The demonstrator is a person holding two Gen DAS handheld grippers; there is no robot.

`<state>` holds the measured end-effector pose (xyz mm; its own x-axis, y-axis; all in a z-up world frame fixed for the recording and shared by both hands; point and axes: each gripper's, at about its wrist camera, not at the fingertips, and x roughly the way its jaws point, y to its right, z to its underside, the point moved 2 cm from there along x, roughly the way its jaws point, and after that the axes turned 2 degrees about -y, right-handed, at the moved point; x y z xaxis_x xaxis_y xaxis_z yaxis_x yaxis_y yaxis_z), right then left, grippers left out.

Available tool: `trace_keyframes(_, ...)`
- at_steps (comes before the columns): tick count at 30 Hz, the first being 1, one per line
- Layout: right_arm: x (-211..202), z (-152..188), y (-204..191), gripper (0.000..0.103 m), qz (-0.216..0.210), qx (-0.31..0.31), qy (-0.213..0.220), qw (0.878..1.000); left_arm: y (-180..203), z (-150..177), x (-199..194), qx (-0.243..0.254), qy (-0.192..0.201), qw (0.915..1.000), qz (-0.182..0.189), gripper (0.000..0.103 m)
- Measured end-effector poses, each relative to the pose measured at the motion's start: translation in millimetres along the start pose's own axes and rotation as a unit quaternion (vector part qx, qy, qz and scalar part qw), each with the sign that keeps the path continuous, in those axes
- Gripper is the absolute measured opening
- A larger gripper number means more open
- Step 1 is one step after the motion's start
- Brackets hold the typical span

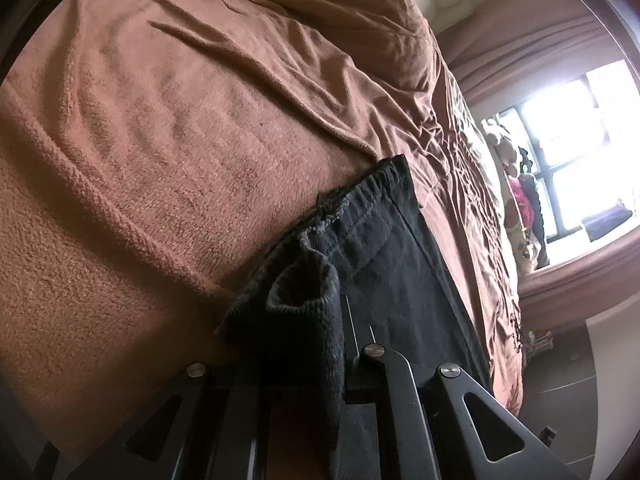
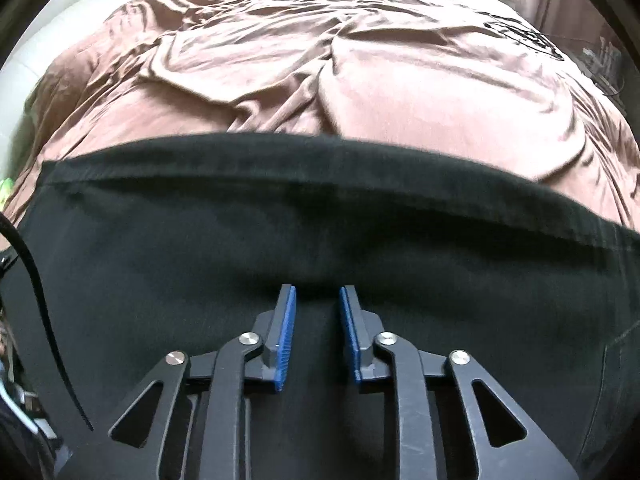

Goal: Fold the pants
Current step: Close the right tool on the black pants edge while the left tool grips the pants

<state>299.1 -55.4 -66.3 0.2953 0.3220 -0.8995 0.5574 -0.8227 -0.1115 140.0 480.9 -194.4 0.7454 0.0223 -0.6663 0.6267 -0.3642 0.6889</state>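
- The black pants (image 2: 280, 232) lie spread across the brown bedspread (image 2: 360, 80), with their far edge running straight across the right wrist view.
- My left gripper (image 1: 320, 344) is pinched tight on a bunched roll of the pants' waistband (image 1: 360, 204), so the elastic end hangs from its jaws over the fleecy blanket (image 1: 160, 140).
- My right gripper (image 2: 318, 292) sits low over the flat middle of the cloth. A narrow gap shows between its blue pads (image 2: 286, 336), and I see no fabric pinched there; whether the tips touch the cloth I cannot tell.
- To do this step well, I judge I need a real fold of cloth between the right pads before lifting, not just the top layer skimmed.
- I want both grips on matching edges, so the fold lands square with the seams.
- I keep the left pinch firm, since the bunched knit could slip out if I tug sideways.
- The rumpled bedspread may drag the pants, so I lift clear before carrying over.
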Motion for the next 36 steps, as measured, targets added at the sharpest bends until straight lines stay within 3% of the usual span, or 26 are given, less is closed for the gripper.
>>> trace_keyframes(7,17,-24,-6,0.008,0.032,-0.004,0.002,0.999,3,-3,3,0.001,-0.001,1.0000,-0.007,0.009)
trace_keyframes(16,34,-44,-6,0.004,0.047,0.004,0.001,0.999,4,-7,8,0.002,0.000,0.9999,-0.012,0.009)
trace_keyframes(23,30,-46,1,0.004,0.040,0.022,-0.006,0.999,19,-11,-7,0.008,0.016,0.9997,0.015,0.006)
trace_keyframes(36,-4,9,-9,0.004,-0.064,0.009,-0.042,0.997,133,-23,-65,0.092,0.047,0.9892,0.105,0.005)
